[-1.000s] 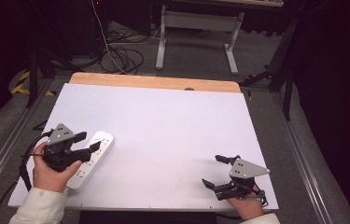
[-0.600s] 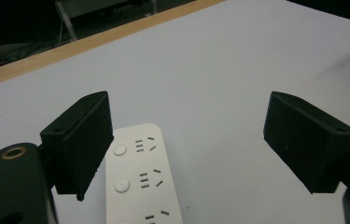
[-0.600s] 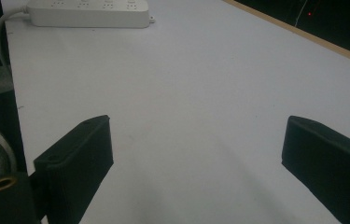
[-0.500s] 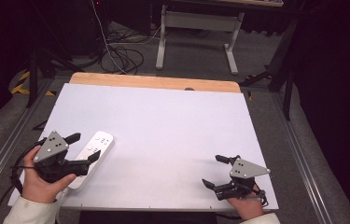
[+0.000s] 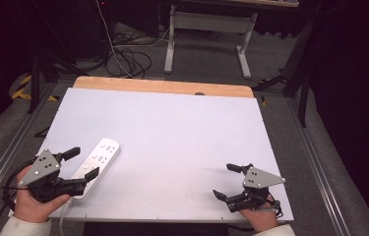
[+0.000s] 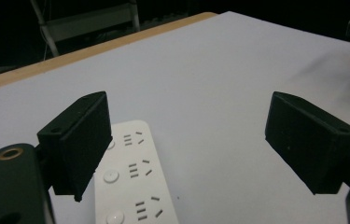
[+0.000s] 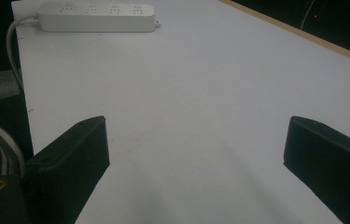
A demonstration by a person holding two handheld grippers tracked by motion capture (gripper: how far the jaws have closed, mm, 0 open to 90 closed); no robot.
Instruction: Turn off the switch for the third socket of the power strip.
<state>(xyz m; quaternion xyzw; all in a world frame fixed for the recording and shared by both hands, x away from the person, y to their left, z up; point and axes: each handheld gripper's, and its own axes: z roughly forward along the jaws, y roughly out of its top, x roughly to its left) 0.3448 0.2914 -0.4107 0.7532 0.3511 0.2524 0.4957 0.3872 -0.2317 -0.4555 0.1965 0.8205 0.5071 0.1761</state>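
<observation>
One white power strip is laid on the white table, near its front left corner, its cord running off the front edge. The left gripper is seen just at the strip's near end, jaws having just been opened wide, nothing gripped, the strip below its left jaw. The right gripper is held well apart from the strip, jaws spread and empty.

Power strip lies near the table's front-left corner.
</observation>
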